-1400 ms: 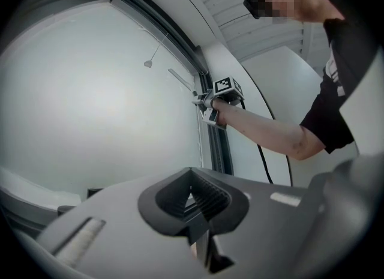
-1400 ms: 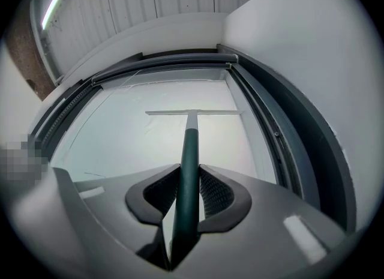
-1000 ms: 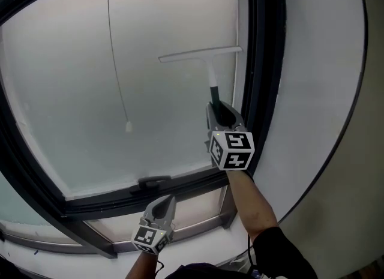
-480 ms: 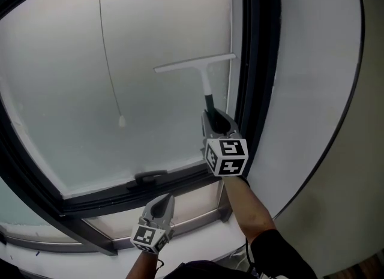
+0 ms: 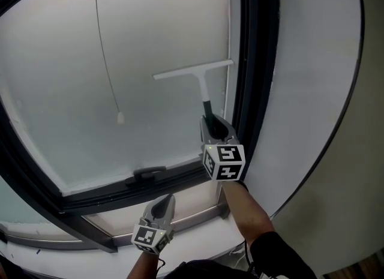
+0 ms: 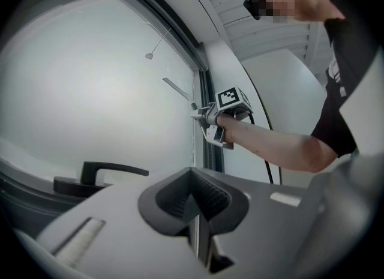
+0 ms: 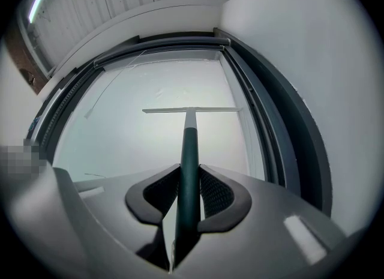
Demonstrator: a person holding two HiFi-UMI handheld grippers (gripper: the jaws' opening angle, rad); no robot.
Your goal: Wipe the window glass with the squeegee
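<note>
Head view: the squeegee stands above the right gripper on the window glass, blade crosswise by the right frame; the left gripper hangs lower. Left gripper view: jaws together, empty. Right gripper view: jaws clamp the handle, running straight ahead

Window glass: squeegee blade apparently flat against it.

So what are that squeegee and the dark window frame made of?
The squeegee has a pale matte head, probably plastic or painted metal; its dark green handle looks like smooth plastic or rubber. The window frame is dark, even and slightly glossy, likely painted metal, possibly plastic.
</note>
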